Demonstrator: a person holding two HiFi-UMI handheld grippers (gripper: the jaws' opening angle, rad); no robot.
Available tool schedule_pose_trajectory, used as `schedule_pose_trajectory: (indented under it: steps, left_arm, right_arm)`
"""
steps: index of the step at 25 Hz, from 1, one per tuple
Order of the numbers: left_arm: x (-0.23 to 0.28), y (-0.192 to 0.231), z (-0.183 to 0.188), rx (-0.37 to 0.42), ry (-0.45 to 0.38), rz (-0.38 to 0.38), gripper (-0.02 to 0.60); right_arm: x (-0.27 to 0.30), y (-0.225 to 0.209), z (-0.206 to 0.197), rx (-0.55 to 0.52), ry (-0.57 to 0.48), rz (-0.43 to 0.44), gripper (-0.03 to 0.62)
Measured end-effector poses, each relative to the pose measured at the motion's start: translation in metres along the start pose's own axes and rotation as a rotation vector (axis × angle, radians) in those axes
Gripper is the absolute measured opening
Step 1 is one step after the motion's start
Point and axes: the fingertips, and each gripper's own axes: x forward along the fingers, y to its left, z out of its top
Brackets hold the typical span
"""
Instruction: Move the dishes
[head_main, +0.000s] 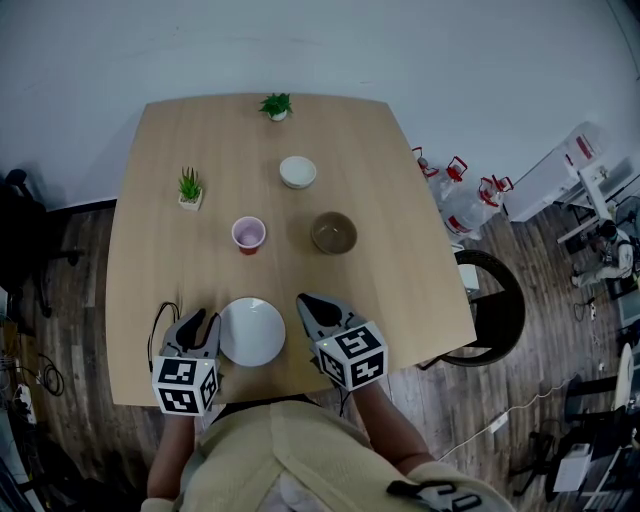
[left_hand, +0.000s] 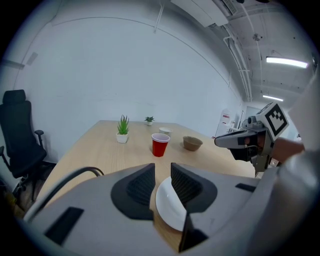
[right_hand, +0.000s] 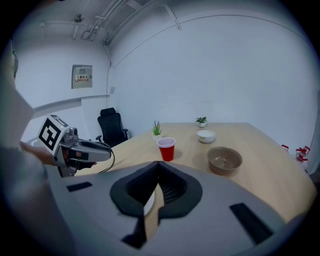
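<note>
A white plate (head_main: 252, 331) lies near the table's front edge, between my two grippers. My left gripper (head_main: 200, 320) sits just left of the plate's rim, its jaws a narrow gap apart with nothing held; in the left gripper view the plate (left_hand: 170, 205) shows just beyond that gap. My right gripper (head_main: 308, 303) is at the plate's right side with its jaws closed tip to tip and nothing in them. Farther back stand a red cup (head_main: 249, 234), a brown bowl (head_main: 334, 232) and a small white bowl (head_main: 297, 171).
Two small potted plants stand on the wooden table (head_main: 400, 290), one at the left (head_main: 190, 187) and one at the far edge (head_main: 276, 105). A black office chair (head_main: 25, 240) is left of the table, another chair (head_main: 495, 300) at its right.
</note>
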Motion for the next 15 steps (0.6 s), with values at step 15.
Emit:
schedule_pose_trajectory:
  steps: [15]
  left_arm:
    - [-0.005, -0.009, 0.025, 0.012, -0.053, -0.012, 0.104]
  right_arm:
    - [-0.011, 0.003, 0.011, 0.083, -0.064, 0.019, 0.014]
